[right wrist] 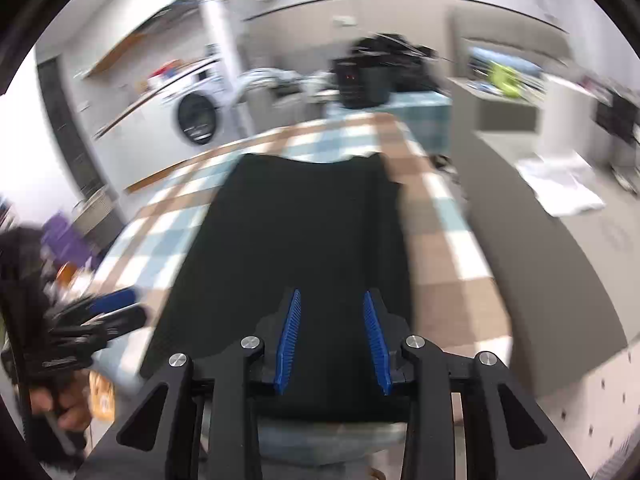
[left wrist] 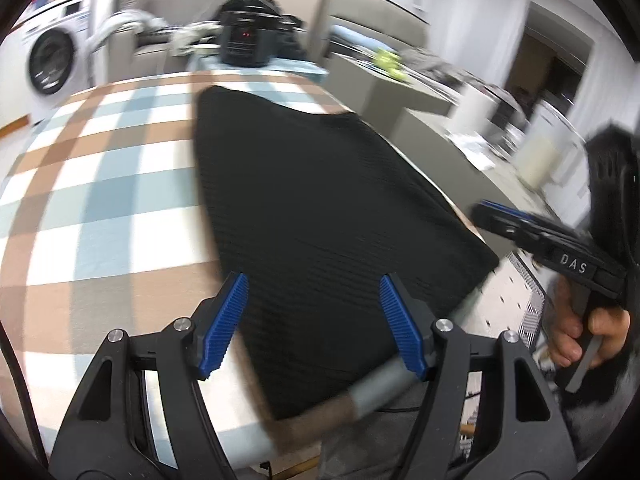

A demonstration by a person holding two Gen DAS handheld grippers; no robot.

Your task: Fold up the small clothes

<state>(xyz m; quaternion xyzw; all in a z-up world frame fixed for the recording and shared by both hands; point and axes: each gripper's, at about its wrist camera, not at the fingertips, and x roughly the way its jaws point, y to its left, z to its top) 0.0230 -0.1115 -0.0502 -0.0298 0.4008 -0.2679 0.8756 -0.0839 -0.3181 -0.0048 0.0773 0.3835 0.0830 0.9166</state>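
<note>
A black ribbed garment point(left wrist: 320, 200) lies flat and folded on the checked tablecloth point(left wrist: 100, 168), its near edge at the table's front rim. My left gripper point(left wrist: 313, 284) hovers over the garment's near part, blue pads point(left wrist: 228, 320) wide apart with nothing pressed between them. In the right wrist view the same garment point(right wrist: 304, 232) fills the middle, and my right gripper point(right wrist: 331, 296) stands over its near edge, open by a smaller gap, gripping nothing. The right gripper point(left wrist: 500, 220) also shows at the right edge, off the garment's corner, held by a hand point(left wrist: 580, 332). The left gripper point(right wrist: 116, 308) is blurred at the left.
A black appliance with red lights point(left wrist: 244, 40) stands at the table's far end. A washing machine point(left wrist: 52, 60) is at the back left. A grey counter point(right wrist: 520, 208) with white papers point(right wrist: 560, 188) runs along the right of the table point(right wrist: 436, 240).
</note>
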